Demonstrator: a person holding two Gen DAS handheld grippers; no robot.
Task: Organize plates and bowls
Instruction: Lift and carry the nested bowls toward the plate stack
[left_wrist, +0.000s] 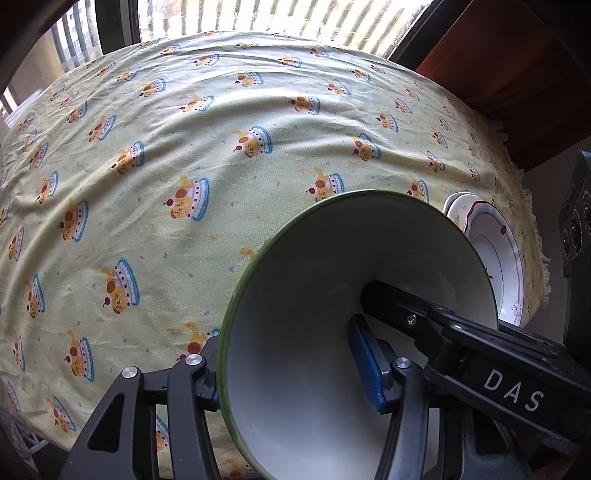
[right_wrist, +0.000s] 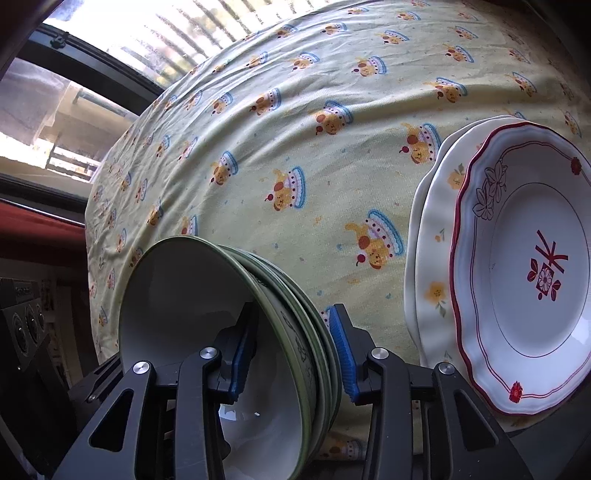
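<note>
Worktop (right_wrist: 295, 122) under cake-print cloth. Bowls (right_wrist: 192, 288): nested green-rimmed stack, near edge. Left claw (left_wrist: 291, 373): pinching the stack's rim, one pad inside, one outside. Right claw (right_wrist: 291, 354): pads astride the stacked walls, pinching them. Plates (right_wrist: 524, 266): stack just right of the bowls, red-trimmed one topmost.
</note>
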